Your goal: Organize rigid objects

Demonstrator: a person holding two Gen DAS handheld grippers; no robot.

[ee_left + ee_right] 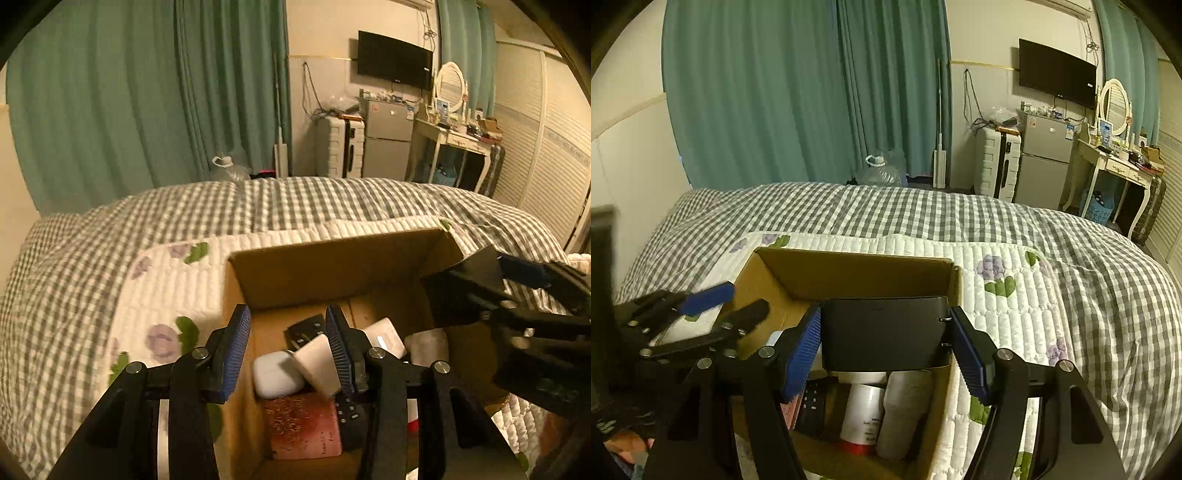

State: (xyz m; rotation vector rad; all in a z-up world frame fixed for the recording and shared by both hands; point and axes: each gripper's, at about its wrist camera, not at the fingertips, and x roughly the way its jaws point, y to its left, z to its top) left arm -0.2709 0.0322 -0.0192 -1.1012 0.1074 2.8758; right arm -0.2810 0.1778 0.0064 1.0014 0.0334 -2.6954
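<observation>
An open cardboard box (332, 266) stands on the bed and also shows in the right wrist view (849, 269). Inside lie a white earbud case (275, 373), a white block (319, 363), a pink box (304, 424), a black remote (306, 328), a white power bank (384, 338) and bottles (862, 413). My left gripper (288, 350) is open and empty above the box's left side. My right gripper (886, 347) is shut on a black rectangular box (886, 334), held over the cardboard box; it also shows in the left wrist view (476, 273).
The bed has a grey checked cover (997, 218) and a white floral quilt (1008, 288). Beyond it hang green curtains (798, 92). A suitcase (997, 162), a small fridge (1043, 158) and a dressing table (1115, 162) stand at the far right.
</observation>
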